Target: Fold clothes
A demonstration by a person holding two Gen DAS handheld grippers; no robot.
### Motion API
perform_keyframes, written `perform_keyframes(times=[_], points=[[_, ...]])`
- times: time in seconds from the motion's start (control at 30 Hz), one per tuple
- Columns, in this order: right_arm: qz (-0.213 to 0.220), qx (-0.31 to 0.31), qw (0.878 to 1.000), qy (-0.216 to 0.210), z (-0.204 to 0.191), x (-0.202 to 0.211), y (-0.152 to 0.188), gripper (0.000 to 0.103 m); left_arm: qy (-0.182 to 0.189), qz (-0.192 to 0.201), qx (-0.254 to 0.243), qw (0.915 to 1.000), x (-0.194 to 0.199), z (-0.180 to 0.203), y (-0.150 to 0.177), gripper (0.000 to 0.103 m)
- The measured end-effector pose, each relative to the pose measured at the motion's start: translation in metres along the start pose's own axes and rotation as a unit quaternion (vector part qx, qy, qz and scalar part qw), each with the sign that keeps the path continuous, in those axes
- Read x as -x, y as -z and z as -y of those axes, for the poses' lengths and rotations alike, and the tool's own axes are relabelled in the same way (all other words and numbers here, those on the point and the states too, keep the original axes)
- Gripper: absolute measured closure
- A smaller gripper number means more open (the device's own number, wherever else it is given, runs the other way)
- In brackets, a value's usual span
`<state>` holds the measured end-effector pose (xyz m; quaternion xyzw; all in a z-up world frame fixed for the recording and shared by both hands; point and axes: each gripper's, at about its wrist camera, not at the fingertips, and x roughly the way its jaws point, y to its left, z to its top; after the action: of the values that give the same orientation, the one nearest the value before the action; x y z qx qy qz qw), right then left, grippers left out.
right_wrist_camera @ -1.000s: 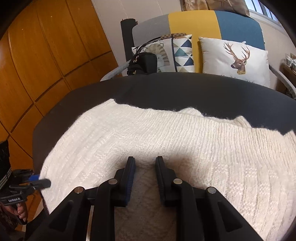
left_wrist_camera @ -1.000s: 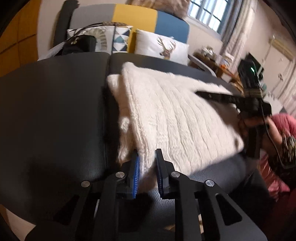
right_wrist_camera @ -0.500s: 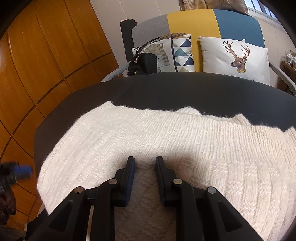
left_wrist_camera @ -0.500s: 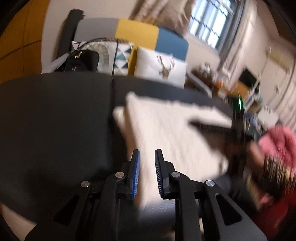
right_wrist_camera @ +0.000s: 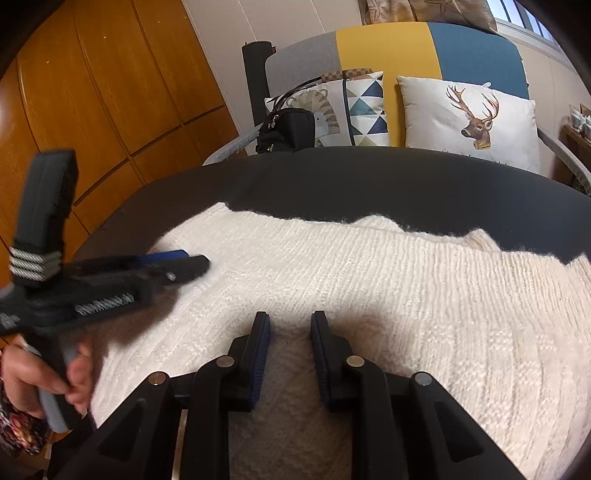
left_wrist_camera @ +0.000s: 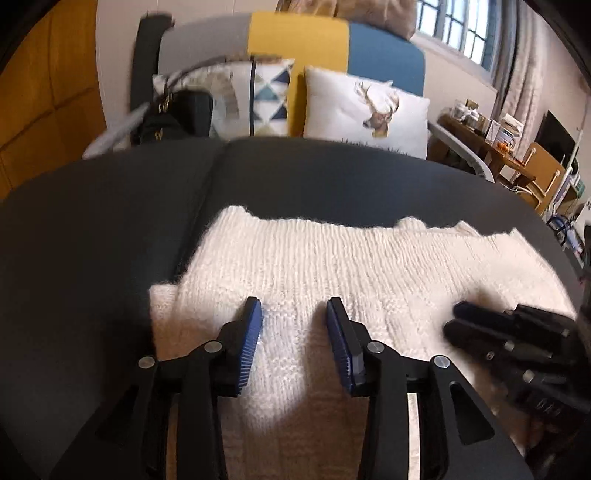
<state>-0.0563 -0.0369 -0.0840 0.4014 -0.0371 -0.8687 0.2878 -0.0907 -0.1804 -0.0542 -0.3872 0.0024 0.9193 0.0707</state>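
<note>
Item: white ribbed knit sweater (left_wrist_camera: 332,266), folded flat on my dark table (left_wrist_camera: 92,258), far edge uneven. My left claw (left_wrist_camera: 294,325) above it, jaws opening, nothing pinched. My right claw (right_wrist_camera: 289,338): narrow gap over the knit; grasp cannot tell. Right view alone shows my hand (right_wrist_camera: 33,376); left view alone the window (left_wrist_camera: 458,33)

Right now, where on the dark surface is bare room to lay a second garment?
Free: the dark surface left of the white sweater, and the strip between its far edge and the deer pillow. Crowded: the near side, where the left tongs, jaws opening with nothing clamped, and the right tongs sit over the knit.
</note>
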Motion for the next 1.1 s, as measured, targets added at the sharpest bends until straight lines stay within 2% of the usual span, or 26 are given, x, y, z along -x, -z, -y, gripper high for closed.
perform_keyframes(times=[0.07, 0.23, 0.37, 0.4, 0.53, 0.63, 0.7, 0.8, 0.87, 0.9, 0.93, 1.0, 1.1], points=[[-0.001, -0.002, 1.000, -0.002, 0.000, 0.000, 0.000, 0.081, -0.014, 0.011, -0.017, 0.9997, 0.003, 0.004, 0.006, 0.061], [-0.004, -0.021, 1.000, -0.001, -0.005, 0.010, -0.014, 0.079, -0.009, 0.015, -0.014, 0.9998, 0.003, 0.000, 0.007, 0.061], [-0.017, 0.009, 0.998, 0.056, -0.003, 0.000, -0.022, 0.080, 0.005, 0.017, -0.002, 0.9998, 0.000, -0.003, 0.003, 0.060], [-0.022, 0.007, 0.997, 0.071, 0.004, -0.003, -0.022, 0.082, 0.005, 0.017, -0.001, 0.9998, 0.000, -0.003, 0.003, 0.060], [0.004, -0.089, 0.992, 0.094, 0.055, 0.020, -0.016, 0.082, 0.009, 0.018, 0.002, 0.9998, 0.000, -0.004, 0.001, 0.060], [0.021, -0.135, 0.983, 0.121, 0.090, 0.042, -0.010, 0.082, 0.011, 0.017, 0.005, 0.9998, 0.001, -0.004, 0.000, 0.060], [0.011, -0.153, 0.976, 0.153, 0.117, 0.052, -0.006, 0.082, 0.012, 0.016, 0.006, 0.9998, 0.001, -0.004, 0.000, 0.060], [0.015, -0.197, 0.966, 0.169, 0.159, 0.067, 0.002, 0.095, 0.014, 0.016, 0.006, 0.9998, 0.001, -0.004, 0.000, 0.060], [0.023, -0.226, 0.957, 0.180, 0.176, 0.081, 0.003, 0.095, 0.013, 0.015, 0.006, 0.9998, 0.002, -0.003, -0.001, 0.060], [0.028, -0.232, 0.955, 0.181, 0.178, 0.088, 0.003, 0.091, 0.013, 0.015, 0.006, 0.9998, 0.002, -0.003, -0.001, 0.060], [0.035, -0.235, 0.955, 0.176, 0.176, 0.094, 0.004, 0.090, 0.012, 0.015, 0.006, 0.9998, 0.002, -0.003, -0.002, 0.060], [0.049, -0.213, 0.965, 0.142, 0.157, 0.108, 0.005, 0.088, 0.012, 0.015, 0.006, 0.9998, 0.002, -0.003, -0.002, 0.060], [0.033, -0.138, 0.983, 0.119, 0.117, 0.110, 0.015, 0.088, 0.011, 0.016, 0.005, 0.9998, 0.003, -0.002, -0.002, 0.060]])
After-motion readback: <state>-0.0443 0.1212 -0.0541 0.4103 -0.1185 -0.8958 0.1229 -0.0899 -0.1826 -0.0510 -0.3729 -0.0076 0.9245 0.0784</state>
